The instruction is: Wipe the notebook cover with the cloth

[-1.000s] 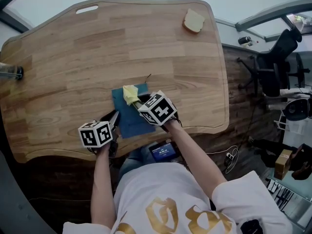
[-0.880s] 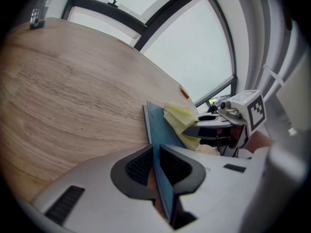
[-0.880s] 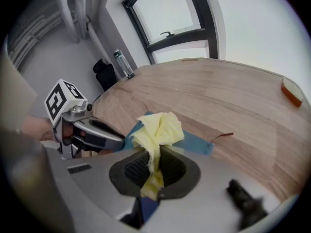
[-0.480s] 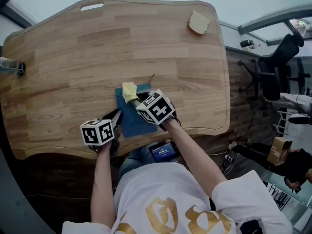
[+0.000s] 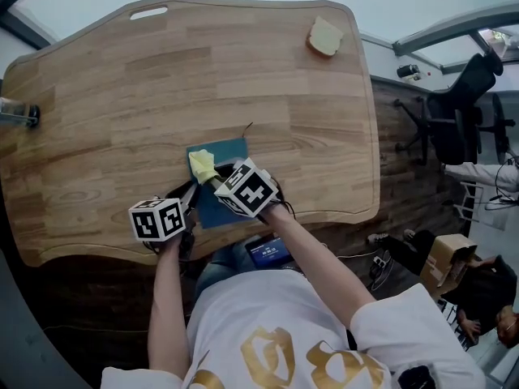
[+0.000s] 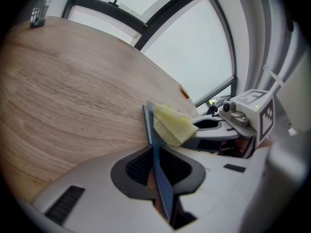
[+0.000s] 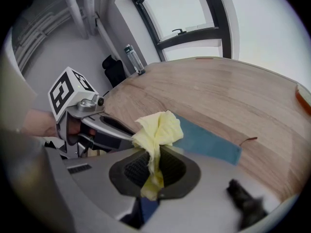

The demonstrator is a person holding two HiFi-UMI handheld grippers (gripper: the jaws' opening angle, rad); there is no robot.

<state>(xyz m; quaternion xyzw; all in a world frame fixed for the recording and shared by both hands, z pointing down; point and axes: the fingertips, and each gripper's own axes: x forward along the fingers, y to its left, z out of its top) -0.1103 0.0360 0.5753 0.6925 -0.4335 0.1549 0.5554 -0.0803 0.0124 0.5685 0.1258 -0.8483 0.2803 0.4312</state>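
A blue notebook lies flat near the front edge of the wooden table. My left gripper is shut on the notebook's near left edge; in the left gripper view the blue cover stands edge-on between the jaws. My right gripper is shut on a crumpled yellow cloth that rests on the notebook's left part. From the right gripper view the cloth bunches out over the blue cover. The cloth also shows in the left gripper view.
A slice of bread lies at the table's far right corner. A bottle stands at the far left edge. A thin dark ribbon sticks out past the notebook's far side. Office chairs stand on the floor to the right.
The right gripper has dragged the yellow cloth leftward and nearer across the notebook cover. The left gripper keeps its hold on the notebook's edge.
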